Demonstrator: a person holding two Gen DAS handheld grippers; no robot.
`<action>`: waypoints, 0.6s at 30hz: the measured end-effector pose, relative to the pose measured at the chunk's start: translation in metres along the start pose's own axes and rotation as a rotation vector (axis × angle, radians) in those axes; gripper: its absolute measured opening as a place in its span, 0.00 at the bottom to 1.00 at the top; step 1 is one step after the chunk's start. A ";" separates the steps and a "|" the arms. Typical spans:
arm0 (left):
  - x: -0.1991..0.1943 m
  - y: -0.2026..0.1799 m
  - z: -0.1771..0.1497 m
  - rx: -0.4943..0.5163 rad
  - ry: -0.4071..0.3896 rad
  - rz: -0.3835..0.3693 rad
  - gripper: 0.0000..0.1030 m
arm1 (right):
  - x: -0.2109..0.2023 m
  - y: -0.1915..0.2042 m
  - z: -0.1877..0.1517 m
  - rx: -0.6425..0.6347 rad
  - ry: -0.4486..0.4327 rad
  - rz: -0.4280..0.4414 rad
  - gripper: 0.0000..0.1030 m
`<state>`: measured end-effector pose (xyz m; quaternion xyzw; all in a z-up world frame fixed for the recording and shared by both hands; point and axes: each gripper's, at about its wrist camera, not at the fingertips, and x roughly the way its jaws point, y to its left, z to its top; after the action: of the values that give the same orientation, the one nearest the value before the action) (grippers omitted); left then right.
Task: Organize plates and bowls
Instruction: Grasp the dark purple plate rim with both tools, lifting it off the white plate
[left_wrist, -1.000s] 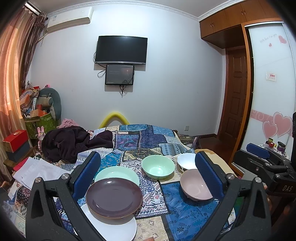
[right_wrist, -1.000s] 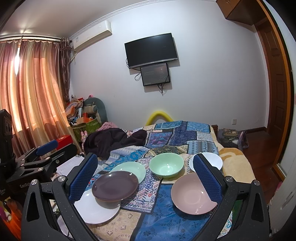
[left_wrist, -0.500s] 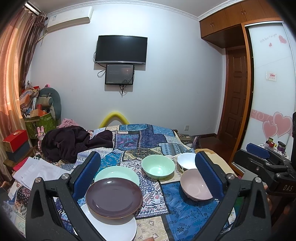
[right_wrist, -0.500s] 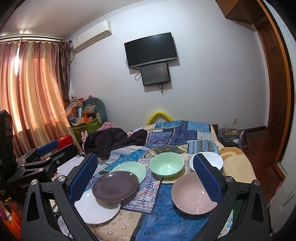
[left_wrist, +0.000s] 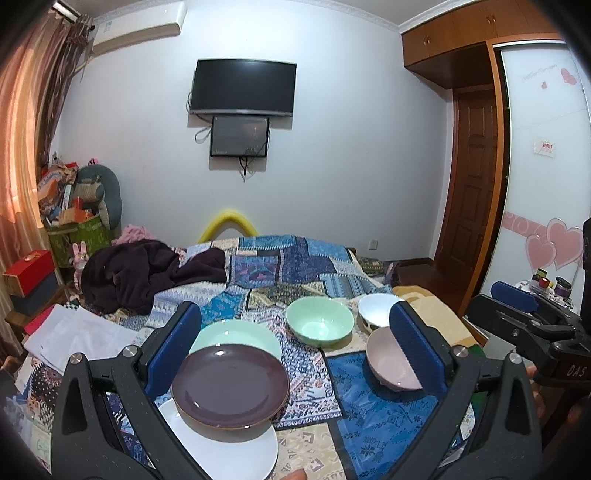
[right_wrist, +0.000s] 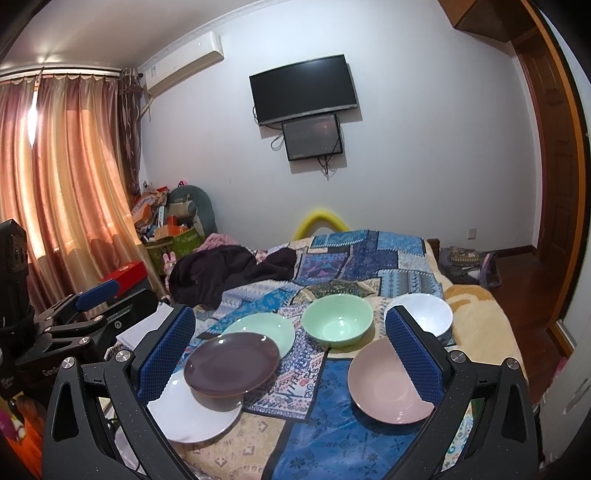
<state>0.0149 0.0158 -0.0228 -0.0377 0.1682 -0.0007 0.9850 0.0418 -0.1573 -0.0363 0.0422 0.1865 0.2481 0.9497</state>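
On the patchwork bed cover a dark purple plate overlaps a white plate, with a mint plate behind it. To the right sit a mint bowl, a white bowl and a pink bowl. My left gripper hangs open above the near dishes, holding nothing. My right gripper is open too and empty, its body showing at the right edge of the left wrist view.
A dark garment lies on the bed's far left. White papers rest at the left edge. Boxes and bags crowd the left corner under the curtain. A wooden door and wardrobe stand at right.
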 end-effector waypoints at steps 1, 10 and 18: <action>0.003 0.003 -0.002 0.001 0.012 0.000 1.00 | 0.003 0.000 -0.002 0.001 0.009 0.003 1.00; 0.034 0.034 -0.025 0.011 0.128 0.029 1.00 | 0.041 0.008 -0.019 -0.005 0.124 0.052 1.00; 0.060 0.082 -0.046 -0.037 0.221 0.101 0.89 | 0.084 0.016 -0.035 -0.021 0.256 0.082 0.91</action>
<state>0.0559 0.0931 -0.0919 -0.0470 0.2775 0.0479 0.9584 0.0897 -0.1030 -0.0939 0.0078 0.3014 0.2921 0.9076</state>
